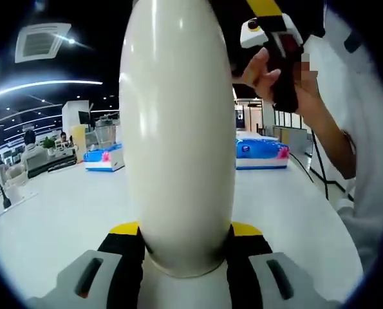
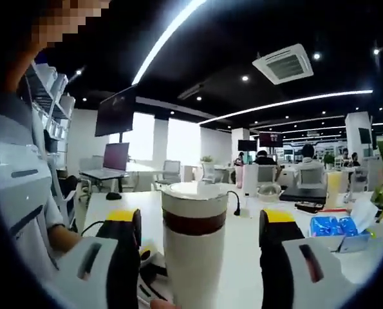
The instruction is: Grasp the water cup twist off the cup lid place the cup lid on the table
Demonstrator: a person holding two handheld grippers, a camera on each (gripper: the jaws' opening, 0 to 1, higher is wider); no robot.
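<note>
Both views look close-up, level along their tongs, sharing the cup [image 1: 178, 129].

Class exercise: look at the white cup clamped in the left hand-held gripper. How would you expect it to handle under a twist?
The cup looks smooth and glossy, with light streaks on it, so it may slip or spin between the left hand-held gripper jaws. Its walls hold a firm rounded shape, so it is probably rigid. It is tall and gripped near one end, so it could lever sideways.
</note>
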